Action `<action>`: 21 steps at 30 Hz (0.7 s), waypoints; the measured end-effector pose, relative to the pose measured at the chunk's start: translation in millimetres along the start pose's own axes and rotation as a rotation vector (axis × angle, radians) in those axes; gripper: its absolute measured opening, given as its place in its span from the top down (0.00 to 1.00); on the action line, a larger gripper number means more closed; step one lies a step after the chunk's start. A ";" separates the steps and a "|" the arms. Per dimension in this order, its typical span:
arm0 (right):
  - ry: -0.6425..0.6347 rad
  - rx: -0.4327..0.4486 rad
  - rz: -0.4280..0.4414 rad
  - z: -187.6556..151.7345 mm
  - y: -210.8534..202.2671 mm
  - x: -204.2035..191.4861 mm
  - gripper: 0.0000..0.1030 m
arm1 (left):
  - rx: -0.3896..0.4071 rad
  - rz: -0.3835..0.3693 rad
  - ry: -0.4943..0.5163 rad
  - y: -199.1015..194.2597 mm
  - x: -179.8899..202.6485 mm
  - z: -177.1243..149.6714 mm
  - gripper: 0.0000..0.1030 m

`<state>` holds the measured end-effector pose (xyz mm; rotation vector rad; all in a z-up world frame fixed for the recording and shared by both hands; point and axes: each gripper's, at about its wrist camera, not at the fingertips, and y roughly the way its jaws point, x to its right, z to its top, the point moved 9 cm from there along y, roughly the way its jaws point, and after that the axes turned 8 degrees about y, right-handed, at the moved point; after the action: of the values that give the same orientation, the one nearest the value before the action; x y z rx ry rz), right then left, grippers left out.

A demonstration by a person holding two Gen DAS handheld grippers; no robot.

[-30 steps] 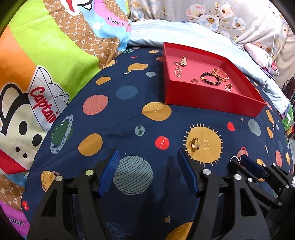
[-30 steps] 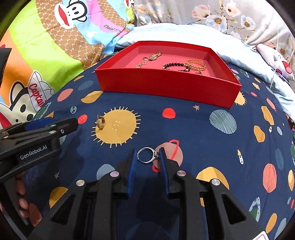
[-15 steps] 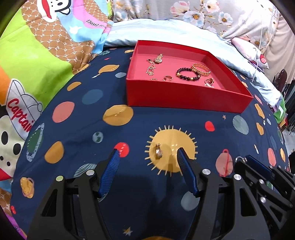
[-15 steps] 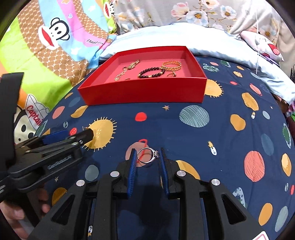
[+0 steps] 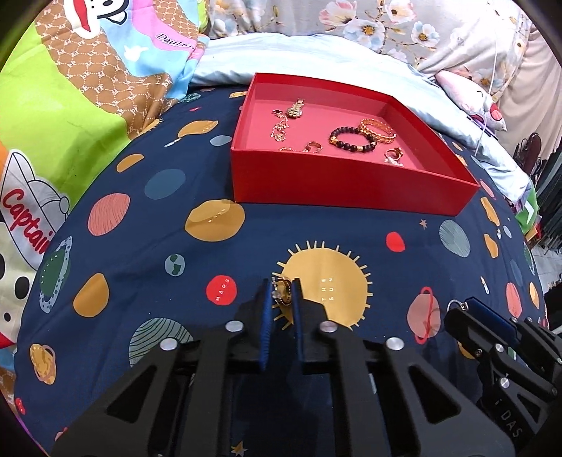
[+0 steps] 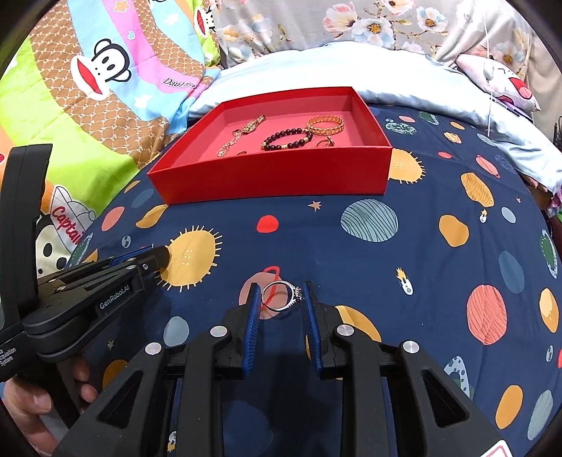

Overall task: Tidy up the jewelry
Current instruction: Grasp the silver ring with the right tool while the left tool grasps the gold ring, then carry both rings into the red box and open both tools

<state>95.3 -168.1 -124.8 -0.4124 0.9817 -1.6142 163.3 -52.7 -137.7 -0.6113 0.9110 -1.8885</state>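
Note:
My left gripper [image 5: 282, 294] is shut on a gold ring [image 5: 283, 291] at the left edge of the sun print on the navy bedspread. My right gripper [image 6: 281, 297] is shut on a silver ring with a dark stone [image 6: 283, 296] and holds it just above the bedspread. A red open box [image 5: 337, 186] lies beyond, also in the right wrist view [image 6: 277, 181]. In it are a gold chain with a watch [image 5: 289, 114], a dark bead bracelet [image 5: 352, 139], a gold bangle [image 5: 376, 129] and small rings. The left gripper [image 6: 159, 255] shows at left in the right wrist view.
A bright cartoon quilt [image 5: 70, 116] is bunched at the left. A pale blue sheet [image 6: 404, 84] and floral pillows [image 5: 404, 31] lie behind the box. The right gripper's tip [image 5: 467, 311] shows at right in the left wrist view.
My left gripper moved onto the gold ring and shut on it. My right gripper kept hold of the silver ring and shifted a little to the right.

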 end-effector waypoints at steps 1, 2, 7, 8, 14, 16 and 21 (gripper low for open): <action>0.001 0.002 0.001 0.8 -0.7 -0.1 0.78 | 0.003 -0.002 0.002 -1.4 0.2 0.8 0.93; 0.002 0.005 0.002 1.8 -2.0 -0.2 0.78 | 0.008 -0.005 0.003 -4.1 0.4 2.3 0.94; 0.009 0.035 0.017 16.8 -13.4 0.9 0.78 | 0.054 -0.028 0.015 -25.5 1.6 17.1 0.95; 0.011 0.041 0.022 21.5 -15.4 1.2 0.78 | 0.071 -0.034 0.020 -32.1 2.3 23.7 0.95; 0.007 0.105 0.046 64.9 -27.5 4.5 0.78 | 0.154 -0.051 0.046 -56.5 3.6 68.1 0.95; 0.008 0.126 0.059 83.9 -28.9 4.3 0.78 | 0.178 -0.054 0.052 -60.2 3.8 84.6 0.95; 0.005 0.167 0.063 129.3 -23.7 6.0 0.78 | 0.232 -0.037 0.070 -59.9 3.7 134.2 0.95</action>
<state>171.0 -222.0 -31.7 -0.2606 0.8476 -1.6265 227.2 -83.5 -8.9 -0.4266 0.7140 -2.0233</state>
